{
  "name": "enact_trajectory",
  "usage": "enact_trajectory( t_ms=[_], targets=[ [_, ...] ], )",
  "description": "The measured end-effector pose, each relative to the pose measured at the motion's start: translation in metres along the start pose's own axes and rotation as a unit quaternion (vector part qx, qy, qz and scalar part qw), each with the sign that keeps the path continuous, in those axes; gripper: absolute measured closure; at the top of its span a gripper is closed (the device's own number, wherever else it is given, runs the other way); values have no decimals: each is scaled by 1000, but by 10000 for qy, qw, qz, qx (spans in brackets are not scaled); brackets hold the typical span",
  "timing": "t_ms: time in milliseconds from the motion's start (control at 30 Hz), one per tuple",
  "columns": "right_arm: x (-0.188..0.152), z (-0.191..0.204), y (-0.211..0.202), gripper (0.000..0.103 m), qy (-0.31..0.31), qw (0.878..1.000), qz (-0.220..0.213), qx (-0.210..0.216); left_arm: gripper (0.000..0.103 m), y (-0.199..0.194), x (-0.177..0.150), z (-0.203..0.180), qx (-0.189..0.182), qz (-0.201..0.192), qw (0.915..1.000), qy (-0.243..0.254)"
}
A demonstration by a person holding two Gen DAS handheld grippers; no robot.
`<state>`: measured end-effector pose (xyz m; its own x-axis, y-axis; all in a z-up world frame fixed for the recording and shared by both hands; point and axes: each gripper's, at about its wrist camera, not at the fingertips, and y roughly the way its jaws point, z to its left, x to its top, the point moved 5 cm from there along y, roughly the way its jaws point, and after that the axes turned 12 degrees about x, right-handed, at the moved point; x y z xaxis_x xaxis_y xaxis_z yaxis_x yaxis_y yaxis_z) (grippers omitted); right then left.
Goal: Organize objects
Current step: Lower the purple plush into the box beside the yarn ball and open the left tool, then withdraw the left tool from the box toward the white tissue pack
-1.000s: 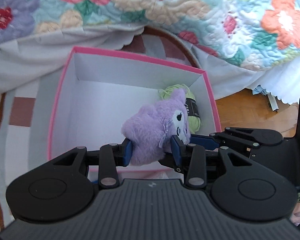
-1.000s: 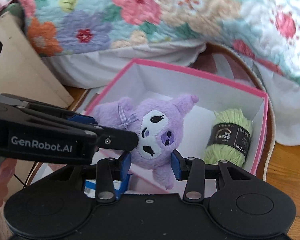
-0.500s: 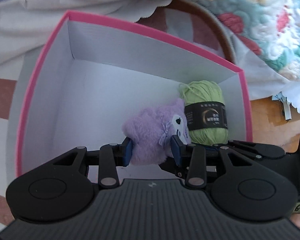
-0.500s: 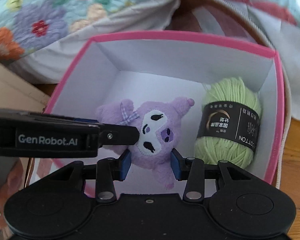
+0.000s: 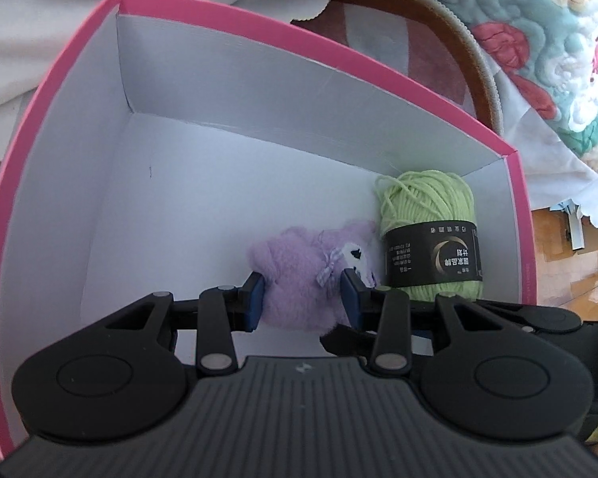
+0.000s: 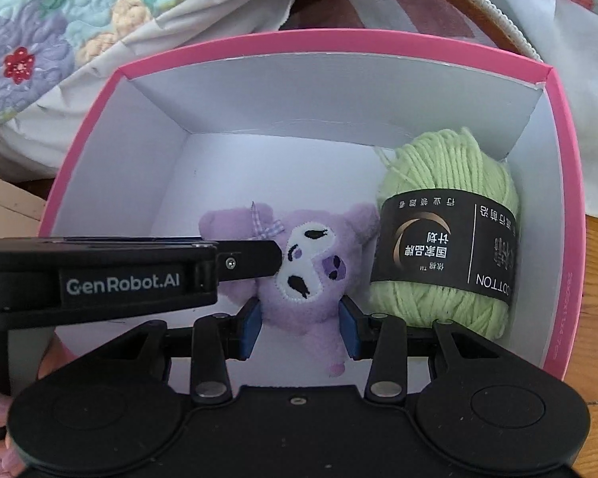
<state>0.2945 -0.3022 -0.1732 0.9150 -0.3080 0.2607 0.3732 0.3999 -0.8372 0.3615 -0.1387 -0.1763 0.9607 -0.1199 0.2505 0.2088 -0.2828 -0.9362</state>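
A purple plush toy (image 5: 299, 275) with a white face is held low inside a pink-rimmed white box (image 5: 219, 40). My left gripper (image 5: 302, 302) is shut on the plush from its side. My right gripper (image 6: 301, 320) is shut on the same plush (image 6: 299, 271) from below its face. The left gripper's body crosses the right wrist view from the left (image 6: 139, 275). A ball of light green yarn (image 5: 430, 235) with a black label lies in the box's right corner, touching the plush; it also shows in the right wrist view (image 6: 446, 235).
The box (image 6: 566, 159) sits on a striped rug beside a flowered quilt (image 6: 40, 40) hanging with a white sheet. Wood floor (image 5: 570, 255) shows to the right. The box's left half (image 5: 159, 219) is bare white cardboard.
Both grippers have carried the plush down from above the box rim into the box, beside the yarn. Both stay shut on it.
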Motion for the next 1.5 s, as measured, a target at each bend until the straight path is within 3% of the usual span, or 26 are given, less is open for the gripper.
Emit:
enact_trajectory(
  t_ms=[267,500,533,633,800,933,1033,1367,1500],
  targets=[
    [1,3,3,58,-79,9988,-217,-425,70,3,-8,1,125,-34,9999,55],
    [-12,11,-7,52,-441,9988,-33,-203,72,6,-12,-1,256,-8,9995,184],
    [-14,10,-11,53,-452,9988,-60,-185,72,7,-14,-3,253,37,9994,217],
    [-15,11,-18,71,-502,9985,-198,-84,72,13,-17,-8,269,159,9992,248],
    [-18,13,-19,74,-654,9975,-223,-140,72,10,-18,-13,479,72,9980,412],
    [-26,19,-35,72,-854,9952,-468,-96,65,3,-24,-13,614,194,9964,547],
    [-32,28,-49,72,-1017,9929,-622,-26,64,-11,-31,-11,672,191,9958,588],
    [-59,66,-101,64,-1496,9833,-1036,-94,46,-90,-44,-4,697,-334,9944,716],
    [-66,77,-117,63,-1567,9799,-1227,-128,45,-112,-56,-1,673,-393,9941,753]
  ],
)
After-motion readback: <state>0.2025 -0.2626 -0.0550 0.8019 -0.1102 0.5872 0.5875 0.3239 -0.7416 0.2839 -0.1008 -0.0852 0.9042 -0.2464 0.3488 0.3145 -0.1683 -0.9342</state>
